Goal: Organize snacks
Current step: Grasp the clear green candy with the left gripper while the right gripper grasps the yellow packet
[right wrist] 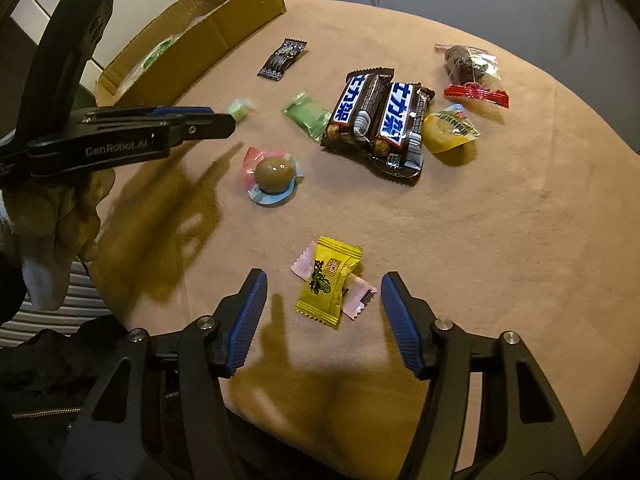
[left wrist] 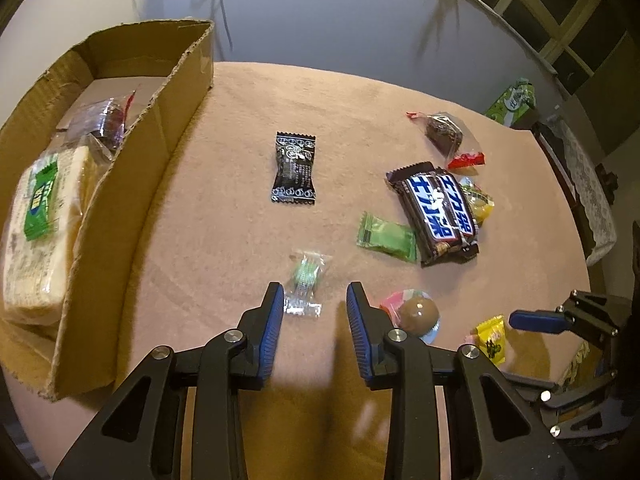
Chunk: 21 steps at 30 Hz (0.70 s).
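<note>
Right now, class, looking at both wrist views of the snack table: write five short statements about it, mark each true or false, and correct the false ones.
1. The cardboard box already holds snacks. True.
2. The right gripper is shut on the yellow candy. False: its fingers stand apart, the candy untouched between them.
3. The two chocolate bars lie side by side. True.
4. The black sachet is inside the box. False: it lies on the table.
5. The left gripper holds nothing. True.
</note>
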Tool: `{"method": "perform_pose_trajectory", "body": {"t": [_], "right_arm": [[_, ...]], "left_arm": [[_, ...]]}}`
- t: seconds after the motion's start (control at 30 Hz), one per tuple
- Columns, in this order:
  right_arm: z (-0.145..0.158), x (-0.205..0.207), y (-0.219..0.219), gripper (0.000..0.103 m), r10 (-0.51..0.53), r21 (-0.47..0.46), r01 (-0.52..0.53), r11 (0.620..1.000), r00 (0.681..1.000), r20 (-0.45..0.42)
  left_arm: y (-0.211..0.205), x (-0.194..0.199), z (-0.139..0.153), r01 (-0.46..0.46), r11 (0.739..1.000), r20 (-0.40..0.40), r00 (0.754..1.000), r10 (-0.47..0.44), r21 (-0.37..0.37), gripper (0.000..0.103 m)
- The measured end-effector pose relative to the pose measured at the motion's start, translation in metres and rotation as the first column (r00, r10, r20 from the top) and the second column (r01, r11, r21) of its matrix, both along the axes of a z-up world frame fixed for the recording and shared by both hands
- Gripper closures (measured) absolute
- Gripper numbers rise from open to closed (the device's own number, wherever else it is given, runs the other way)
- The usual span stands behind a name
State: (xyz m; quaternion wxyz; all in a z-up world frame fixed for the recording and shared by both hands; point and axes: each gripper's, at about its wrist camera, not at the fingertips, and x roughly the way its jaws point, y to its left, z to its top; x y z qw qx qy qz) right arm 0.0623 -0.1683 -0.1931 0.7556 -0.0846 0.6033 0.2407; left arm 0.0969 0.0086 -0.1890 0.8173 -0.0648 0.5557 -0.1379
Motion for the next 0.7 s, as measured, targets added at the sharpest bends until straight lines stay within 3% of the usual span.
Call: {"method": "perform_pose_trajectory", "body": {"t": [0.17,0.4,0.53,0.7], "right_arm": [[-0.007,0.003,0.002,0.054,-0.009,-0.009,0.009,1.000,1.000,-0.022],[-0.015,0.004,0.008,0.060,0.005,-0.041,-0.005,0.999,1.000,-0.023],[-0.016,0.004,0.008,0.075,-0.007,-0.048,0.006,0.999,1.000,-0.015],[-0.014,0.003,0.006,0.075,-0.015,-0.035,0.015,0.999,1.000,-0.013]], "left_arm": [[-0.004,0.006,-0.004,0.024,1.000,0.001,1.000,-0.024,0.019,0.079],[-0.007,0.008,-0.006,0.050,0.998,0.014,0.999,-0.050,0.046,0.085],[-0.008,0.009,-0.006,0.058,0.997,0.025,0.998,-0.060,0.054,0.088],[-0.010,0.010,-0.005,0.052,0.998,0.030,0.998,-0.053,0.048,0.089]]}}
